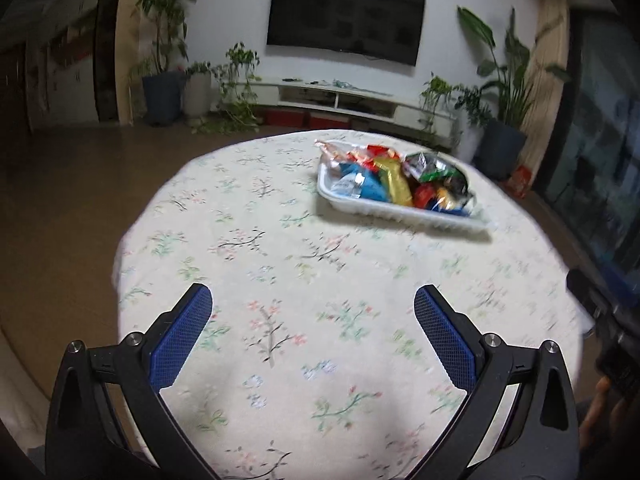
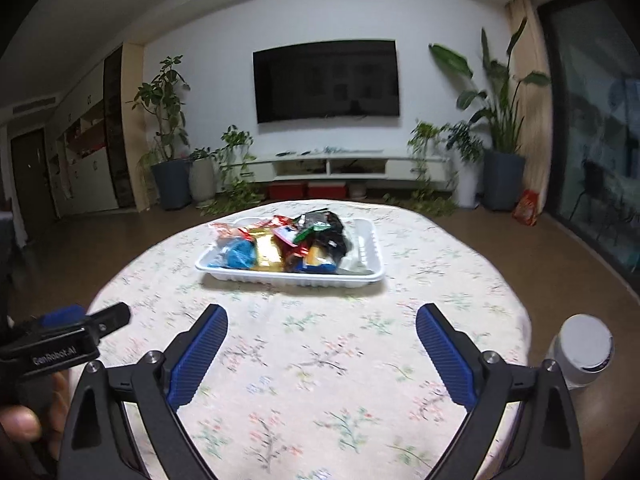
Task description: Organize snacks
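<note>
A white ribbed tray (image 1: 404, 212) (image 2: 366, 248) sits on the far part of a round table with a floral cloth (image 1: 280, 280) (image 2: 320, 360). Several snack packets (image 1: 384, 176) (image 2: 288, 246) in blue, gold, red, green and black are piled in the tray. My left gripper (image 1: 312, 304) is open and empty above the near table, well short of the tray. My right gripper (image 2: 322, 320) is open and empty, also short of the tray. The left gripper's body (image 2: 60, 340) shows at the left of the right wrist view.
A white cylindrical container (image 2: 582, 354) is at the table's right edge. The right gripper's body (image 1: 608, 320) is at the right edge of the left wrist view. Beyond the table are a wall television (image 2: 326, 80), a low cabinet (image 2: 340, 168) and potted plants (image 2: 168, 140).
</note>
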`<action>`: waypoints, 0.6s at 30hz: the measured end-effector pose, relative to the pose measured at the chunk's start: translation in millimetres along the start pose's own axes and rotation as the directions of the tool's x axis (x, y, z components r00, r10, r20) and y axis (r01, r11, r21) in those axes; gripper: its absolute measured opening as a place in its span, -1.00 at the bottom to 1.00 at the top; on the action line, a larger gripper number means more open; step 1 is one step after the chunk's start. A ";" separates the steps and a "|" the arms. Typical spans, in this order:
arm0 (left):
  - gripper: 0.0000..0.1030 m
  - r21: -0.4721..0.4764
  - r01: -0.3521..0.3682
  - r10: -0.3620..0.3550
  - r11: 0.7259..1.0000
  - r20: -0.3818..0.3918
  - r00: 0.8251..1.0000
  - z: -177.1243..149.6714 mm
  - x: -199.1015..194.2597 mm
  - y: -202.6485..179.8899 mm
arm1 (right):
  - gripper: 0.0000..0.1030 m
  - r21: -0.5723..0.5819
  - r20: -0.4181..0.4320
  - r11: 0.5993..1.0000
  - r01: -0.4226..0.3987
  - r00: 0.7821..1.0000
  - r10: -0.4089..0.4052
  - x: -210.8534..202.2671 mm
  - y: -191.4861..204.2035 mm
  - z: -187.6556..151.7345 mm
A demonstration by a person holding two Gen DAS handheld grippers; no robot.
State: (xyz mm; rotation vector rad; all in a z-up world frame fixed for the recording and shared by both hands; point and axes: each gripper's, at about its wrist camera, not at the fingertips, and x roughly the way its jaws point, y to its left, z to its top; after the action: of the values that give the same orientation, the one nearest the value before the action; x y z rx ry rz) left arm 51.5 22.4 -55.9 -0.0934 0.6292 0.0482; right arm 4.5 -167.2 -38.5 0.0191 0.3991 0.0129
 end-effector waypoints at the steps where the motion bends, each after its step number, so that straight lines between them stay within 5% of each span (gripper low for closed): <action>1: 0.99 0.039 -0.024 0.024 0.999 -0.001 1.000 -3.5 0.1 -6.0 | 0.92 -0.007 -0.004 1.000 0.009 1.000 -0.009 1.1 0.9 -2.5; 6: 0.99 0.103 -0.041 0.042 0.994 -0.007 0.999 -2.7 3.8 -19.7 | 0.92 -0.040 -0.016 0.999 0.013 1.000 -0.013 7.6 6.0 -8.0; 18: 0.99 0.065 -0.020 0.021 0.998 -0.027 0.999 0.1 11.0 -12.0 | 0.92 -0.077 -0.093 0.996 0.047 0.994 -0.055 26.8 14.2 -20.9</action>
State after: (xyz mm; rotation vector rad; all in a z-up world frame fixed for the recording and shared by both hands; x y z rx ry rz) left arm 61.2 10.6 -61.5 -0.0248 0.6585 0.0462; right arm 21.0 -152.2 -67.9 -0.0663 0.4936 -0.0218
